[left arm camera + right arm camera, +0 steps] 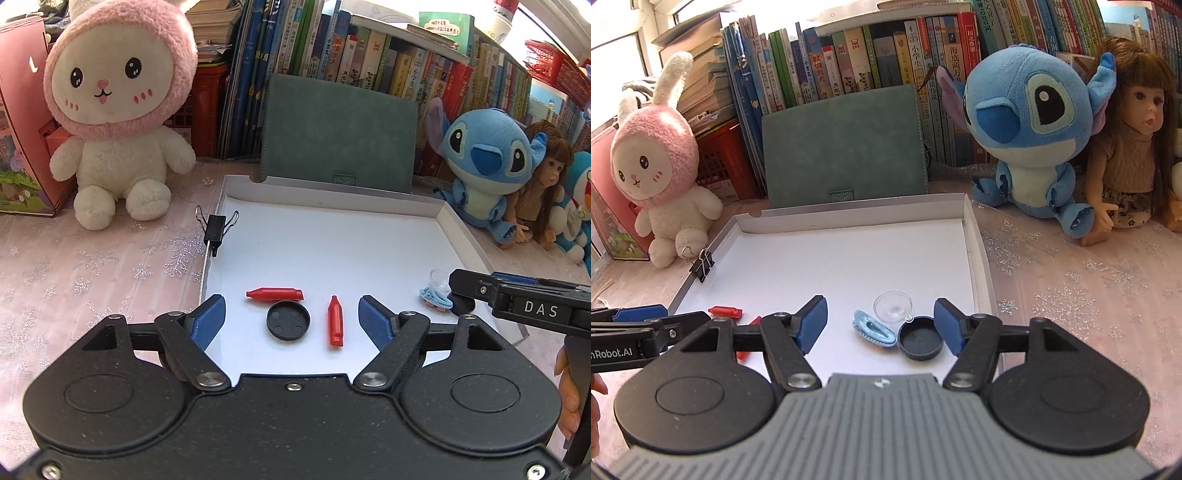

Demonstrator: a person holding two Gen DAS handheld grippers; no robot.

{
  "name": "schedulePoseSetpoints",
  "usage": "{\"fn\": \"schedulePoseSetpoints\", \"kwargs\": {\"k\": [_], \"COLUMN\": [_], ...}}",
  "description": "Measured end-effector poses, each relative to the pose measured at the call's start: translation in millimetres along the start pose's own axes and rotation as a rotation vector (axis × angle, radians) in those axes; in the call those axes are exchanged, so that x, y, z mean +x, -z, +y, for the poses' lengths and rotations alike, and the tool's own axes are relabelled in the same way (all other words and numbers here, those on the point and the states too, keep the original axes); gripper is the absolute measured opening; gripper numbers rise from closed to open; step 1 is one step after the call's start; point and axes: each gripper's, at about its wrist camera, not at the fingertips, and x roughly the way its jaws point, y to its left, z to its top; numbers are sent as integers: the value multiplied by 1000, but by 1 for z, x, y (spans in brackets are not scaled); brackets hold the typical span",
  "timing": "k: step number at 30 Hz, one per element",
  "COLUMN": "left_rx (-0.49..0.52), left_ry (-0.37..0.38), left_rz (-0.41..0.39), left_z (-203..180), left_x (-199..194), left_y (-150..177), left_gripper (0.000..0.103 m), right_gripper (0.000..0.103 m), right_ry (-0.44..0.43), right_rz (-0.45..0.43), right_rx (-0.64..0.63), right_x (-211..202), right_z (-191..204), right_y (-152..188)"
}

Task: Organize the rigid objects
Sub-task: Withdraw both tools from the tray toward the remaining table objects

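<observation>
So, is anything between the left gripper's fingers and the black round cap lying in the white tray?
Nothing visible. The left gripper is open, and the black round cap lies in plain view between its fingers, flanked by two red plastic pieces in the white tray.

red caps (274,294), black lids (288,321), in tray (332,195)
</observation>
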Motion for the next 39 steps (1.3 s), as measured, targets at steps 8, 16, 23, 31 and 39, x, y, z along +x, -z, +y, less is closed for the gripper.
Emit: {"fn": "schedulePoseSetpoints", "kwargs": {"k": [8,16,23,31,39], "left_rx": [62,73,96,72,96], "left_ry": [52,108,114,127,82], "left_rz": [-53,-80,-113,-105,-140], "left_z": [-10,-17,-23,-18,-13], "left_x": [-48,-83,-104,-114,-128], "left_y": [35,75,105,135,159], "left_gripper": [82,83,83,83,84], "right_gripper": [88,91,92,94,97], "right_ry": [-41,-61,-66,-64,-56], "right_rz": [-73,-106,-130,-129,-148], "right_rx": [-74,-133,-167,-189,-222], "right_x": [-42,-75,-95,-108,-121], "right_z": [3,8,10,12,15], "right_y": [23,58,86,114,138]}}
